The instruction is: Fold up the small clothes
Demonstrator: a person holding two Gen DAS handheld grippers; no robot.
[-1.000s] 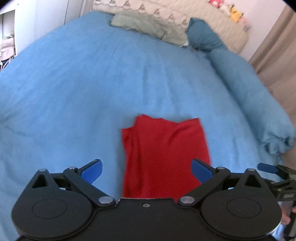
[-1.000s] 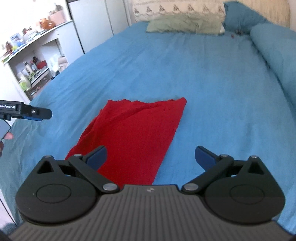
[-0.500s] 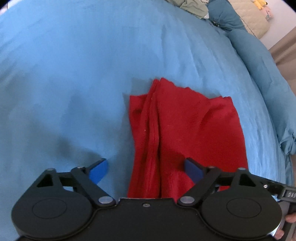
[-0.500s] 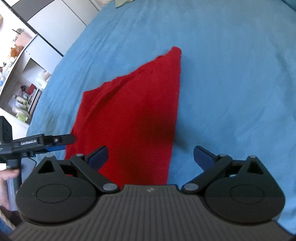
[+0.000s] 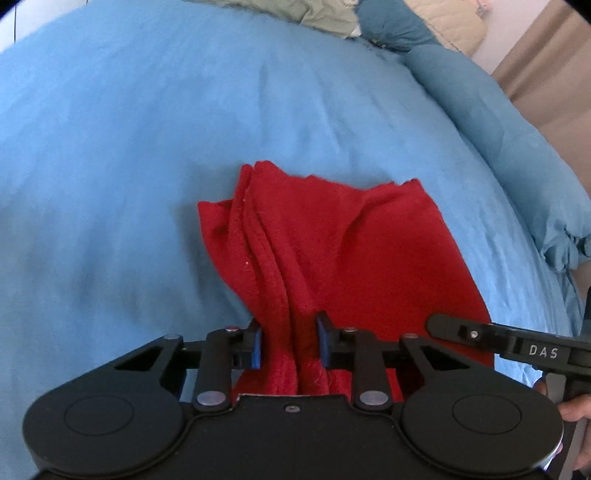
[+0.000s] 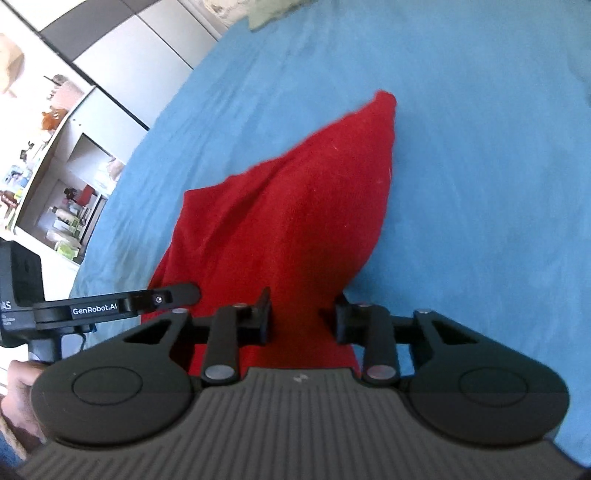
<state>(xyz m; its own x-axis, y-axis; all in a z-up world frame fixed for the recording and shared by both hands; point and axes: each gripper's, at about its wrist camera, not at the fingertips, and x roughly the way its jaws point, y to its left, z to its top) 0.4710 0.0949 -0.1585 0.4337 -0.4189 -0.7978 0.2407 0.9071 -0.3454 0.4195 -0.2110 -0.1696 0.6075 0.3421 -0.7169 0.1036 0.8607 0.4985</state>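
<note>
A red cloth (image 5: 332, 251) lies folded on the blue bedspread (image 5: 147, 147), its far edge away from me. My left gripper (image 5: 290, 343) is shut on the cloth's near left edge, with bunched folds between the blue pads. My right gripper (image 6: 303, 321) is shut on the cloth's (image 6: 303, 221) near right corner, with the fabric pinched between the fingers. The right gripper's arm shows in the left wrist view (image 5: 498, 338), and the left gripper's arm shows in the right wrist view (image 6: 110, 304).
A rolled blue duvet (image 5: 498, 140) runs along the bed's right side. Pillows and a green cloth (image 5: 325, 14) lie at the head. White shelves with small items (image 6: 55, 184) stand left of the bed.
Both grippers moved down to the cloth's near edge and closed on it. The fabric is now bunched between the fingers and pulled up slightly.
</note>
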